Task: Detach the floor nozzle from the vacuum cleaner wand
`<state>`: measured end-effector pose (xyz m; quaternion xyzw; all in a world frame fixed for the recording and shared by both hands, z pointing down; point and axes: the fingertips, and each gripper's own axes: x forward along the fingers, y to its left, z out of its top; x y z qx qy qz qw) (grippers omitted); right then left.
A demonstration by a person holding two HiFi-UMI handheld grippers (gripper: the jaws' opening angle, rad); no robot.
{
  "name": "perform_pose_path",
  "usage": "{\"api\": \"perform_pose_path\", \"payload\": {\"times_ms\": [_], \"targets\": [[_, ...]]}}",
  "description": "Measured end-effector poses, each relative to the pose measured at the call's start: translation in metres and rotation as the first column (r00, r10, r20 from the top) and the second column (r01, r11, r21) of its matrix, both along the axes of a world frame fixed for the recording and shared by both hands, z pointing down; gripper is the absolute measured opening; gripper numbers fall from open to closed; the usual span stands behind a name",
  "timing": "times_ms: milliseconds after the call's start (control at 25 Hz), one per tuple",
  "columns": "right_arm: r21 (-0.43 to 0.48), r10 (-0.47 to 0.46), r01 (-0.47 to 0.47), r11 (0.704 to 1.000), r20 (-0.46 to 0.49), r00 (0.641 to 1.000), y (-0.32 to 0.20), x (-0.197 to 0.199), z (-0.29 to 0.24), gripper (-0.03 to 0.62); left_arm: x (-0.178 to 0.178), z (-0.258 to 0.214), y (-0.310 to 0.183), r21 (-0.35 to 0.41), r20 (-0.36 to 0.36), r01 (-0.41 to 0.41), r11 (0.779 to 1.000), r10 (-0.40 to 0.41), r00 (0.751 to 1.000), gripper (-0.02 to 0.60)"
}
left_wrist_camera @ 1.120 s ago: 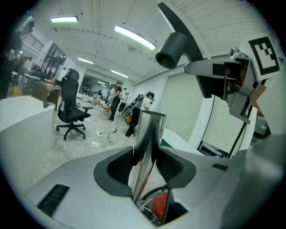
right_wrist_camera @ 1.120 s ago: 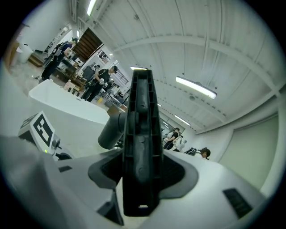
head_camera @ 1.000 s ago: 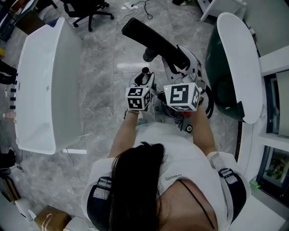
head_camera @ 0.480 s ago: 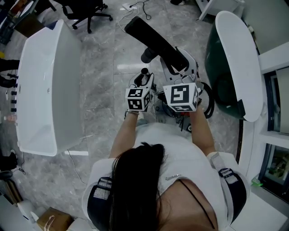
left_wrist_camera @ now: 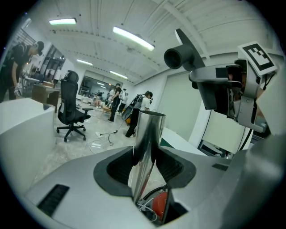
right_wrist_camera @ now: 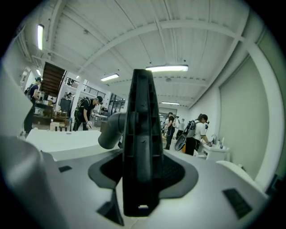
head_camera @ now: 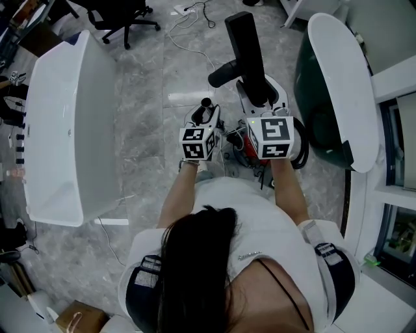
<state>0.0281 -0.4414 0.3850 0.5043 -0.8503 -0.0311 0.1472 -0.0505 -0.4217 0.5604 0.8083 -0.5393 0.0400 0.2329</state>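
Observation:
In the head view my left gripper (head_camera: 206, 117) is shut on the chrome vacuum wand (head_camera: 207, 104), whose open top end shows just beyond the jaws. In the left gripper view the wand (left_wrist_camera: 145, 152) stands upright between the pads of that gripper (left_wrist_camera: 145, 166). My right gripper (head_camera: 261, 94) is shut on the black floor nozzle (head_camera: 247, 49), held edge-on and pointing away from me. Its grey neck (head_camera: 220, 73) sticks out to the left, apart from the wand's end. In the right gripper view the nozzle (right_wrist_camera: 142, 134) fills the gap of that gripper (right_wrist_camera: 142, 172).
A long white table (head_camera: 65, 130) runs along the left and a rounded white table (head_camera: 341, 84) along the right, over a dark green object (head_camera: 318, 110). An office chair (head_camera: 123, 16) and cables (head_camera: 195, 10) are on the marble floor. Red vacuum parts (head_camera: 242, 144) show between the grippers. People stand far off.
The right gripper has rolled, swinging the nozzle from a slant toward the upper left to pointing almost straight away. The left gripper and the wand have stayed in place.

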Motion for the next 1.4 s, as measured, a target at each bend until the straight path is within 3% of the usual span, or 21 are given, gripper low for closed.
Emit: {"api": "perform_pose_path", "payload": {"times_ms": [160, 520, 840, 1120, 1400], "targets": [[-0.067, 0.011, -0.003, 0.998, 0.114, 0.993, 0.002, 0.01, 0.008, 0.233, 0.002, 0.0, 0.001, 0.001, 0.008, 0.006, 1.0, -0.006, 1.0, 0.161], [-0.116, 0.052, -0.03, 0.993, 0.194, 0.98, 0.007, 0.023, 0.019, 0.233, 0.001, -0.001, 0.001, 0.0, -0.003, 0.009, 1.0, -0.009, 1.0, 0.162], [-0.103, 0.045, -0.027, 0.994, 0.182, 0.982, 0.014, 0.032, 0.022, 0.233, 0.003, -0.012, -0.003, 0.043, 0.006, 0.006, 0.999, -0.006, 1.0, 0.224], [-0.105, 0.042, -0.023, 0.994, 0.18, 0.983, 0.018, 0.032, 0.025, 0.233, 0.002, -0.015, 0.006, 0.054, 0.057, -0.015, 0.998, 0.012, 0.998, 0.293], [-0.109, 0.06, -0.041, 0.993, 0.177, 0.982, 0.029, 0.039, 0.03, 0.233, -0.01, -0.039, 0.027, 0.094, 0.017, 0.034, 0.995, -0.036, 0.999, 0.316]]}}
